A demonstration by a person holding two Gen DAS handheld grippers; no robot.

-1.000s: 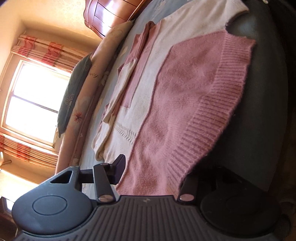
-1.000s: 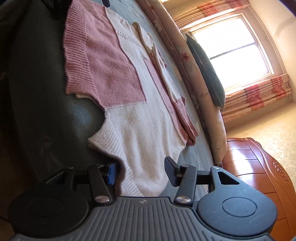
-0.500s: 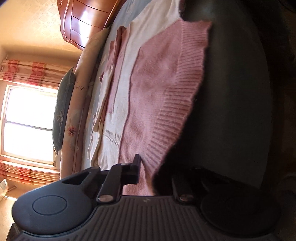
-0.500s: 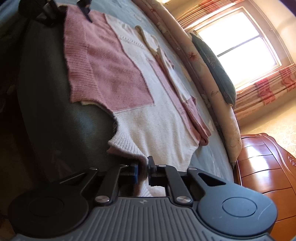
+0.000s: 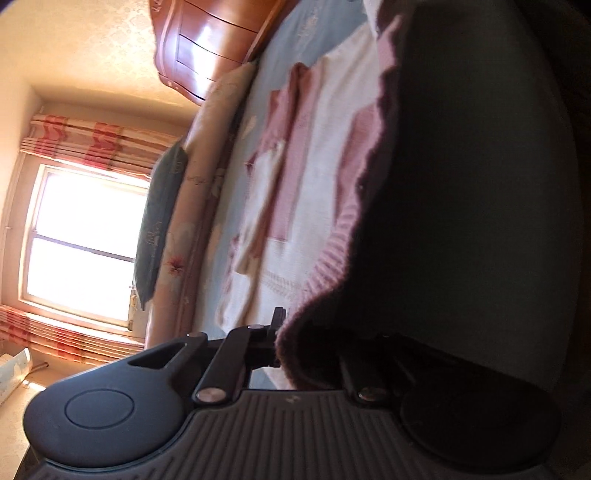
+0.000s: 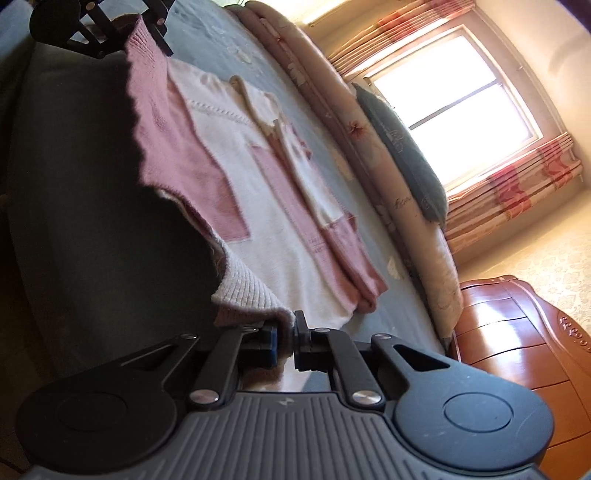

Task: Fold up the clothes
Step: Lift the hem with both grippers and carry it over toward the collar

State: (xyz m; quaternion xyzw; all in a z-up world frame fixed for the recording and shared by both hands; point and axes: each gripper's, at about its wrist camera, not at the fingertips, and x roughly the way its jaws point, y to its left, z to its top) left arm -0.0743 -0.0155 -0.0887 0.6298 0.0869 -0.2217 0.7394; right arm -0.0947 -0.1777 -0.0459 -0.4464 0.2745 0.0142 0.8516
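On bed: one pink-cream sweater; two grippers, left and right, jaws clamping hem.

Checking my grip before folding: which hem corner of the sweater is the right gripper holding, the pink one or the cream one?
The cream ribbed corner: the right gripper is shut on it. The pink corner is at the left gripper.

Pink & cream knit sweater lies flat on blue bedspread, sleeves folded in over its front, ribbed hem lifted off the bed at both corners.
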